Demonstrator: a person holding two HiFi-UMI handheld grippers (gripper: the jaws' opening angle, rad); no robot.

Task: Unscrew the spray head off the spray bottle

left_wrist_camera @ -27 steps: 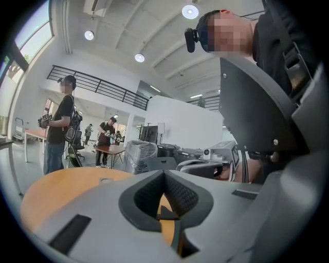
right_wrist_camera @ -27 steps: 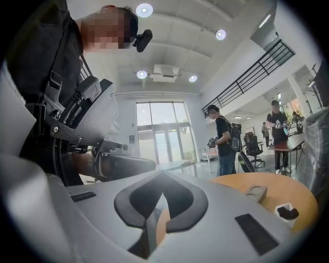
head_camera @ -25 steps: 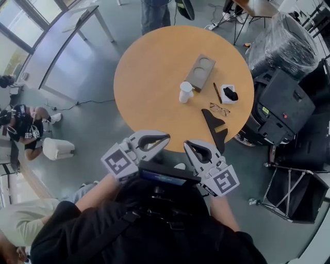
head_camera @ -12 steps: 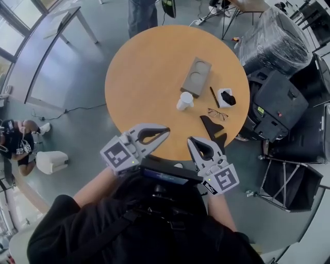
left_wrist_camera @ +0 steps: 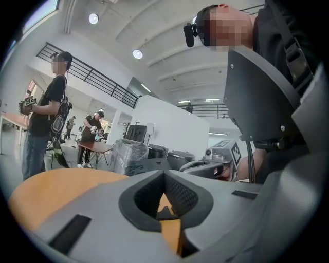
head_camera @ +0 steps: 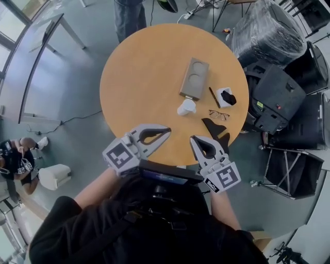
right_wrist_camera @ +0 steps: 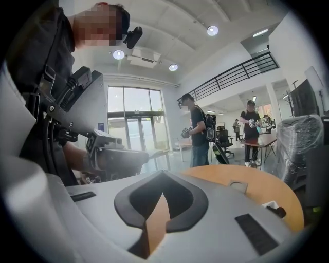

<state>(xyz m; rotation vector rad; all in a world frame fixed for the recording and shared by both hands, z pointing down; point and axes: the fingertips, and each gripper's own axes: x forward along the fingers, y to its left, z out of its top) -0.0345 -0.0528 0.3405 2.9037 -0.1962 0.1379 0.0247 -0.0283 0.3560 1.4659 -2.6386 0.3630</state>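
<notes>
Poised at near rim of round orange wooden table (head_camera: 144, 77).
Held left grey gripper (head_camera: 168, 131) and right grey gripper (head_camera: 194, 138), jaws pressed together, empty; saw small white bottle (head_camera: 186, 107), probably the sprayer, well beyond, mid-table.

Left half of table (head_camera: 131, 77): bare wood, open from near rim to far rim.
Right half: crowded. A grey tray (head_camera: 194, 78), small white container (head_camera: 186, 107), pen (head_camera: 214, 97), white box (head_camera: 226, 96), glasses (head_camera: 219, 114) and black wedge-shaped object (head_camera: 214, 128) lie near one another.
Container: just beside the tray's near end, with open wood on its left.
Near rim: the black object lies just ahead of the right gripper (head_camera: 196, 139); bare wood lies ahead of the left gripper (head_camera: 166, 131).
Right of table: black cases (head_camera: 281, 95) stand close to the rim.
Far rim: a person's legs (head_camera: 129, 15) stand just beyond.
</notes>
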